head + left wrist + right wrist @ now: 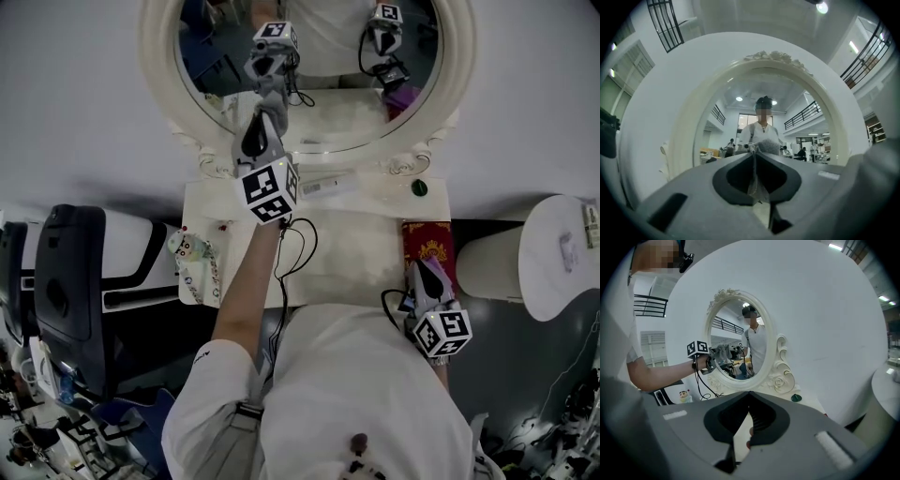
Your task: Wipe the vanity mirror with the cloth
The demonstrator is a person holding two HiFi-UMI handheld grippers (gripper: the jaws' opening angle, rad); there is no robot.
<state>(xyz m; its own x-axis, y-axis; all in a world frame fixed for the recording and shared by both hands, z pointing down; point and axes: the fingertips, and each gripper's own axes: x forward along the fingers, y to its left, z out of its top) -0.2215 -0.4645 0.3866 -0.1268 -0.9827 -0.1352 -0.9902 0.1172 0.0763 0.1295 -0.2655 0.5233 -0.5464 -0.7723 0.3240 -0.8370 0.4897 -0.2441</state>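
Observation:
The oval vanity mirror (328,103) in its cream carved frame (450,103) stands at the back of the white vanity top (347,253). My left gripper (265,120) is shut on a grey cloth (273,94) and holds it against the lower left of the glass. In the left gripper view the cloth (757,180) hangs pinched between the jaws, close to the mirror (764,108). My right gripper (424,274) is shut and empty, low at the front right of the vanity. Its own view shows the mirror (738,341) and the left gripper (718,355) at the glass.
On the vanity lie a white tube (323,185), a small green knob (419,187), a red patterned item (427,244) and a toy figure (185,248). A black chair (70,281) stands at the left, a white round table (562,253) at the right.

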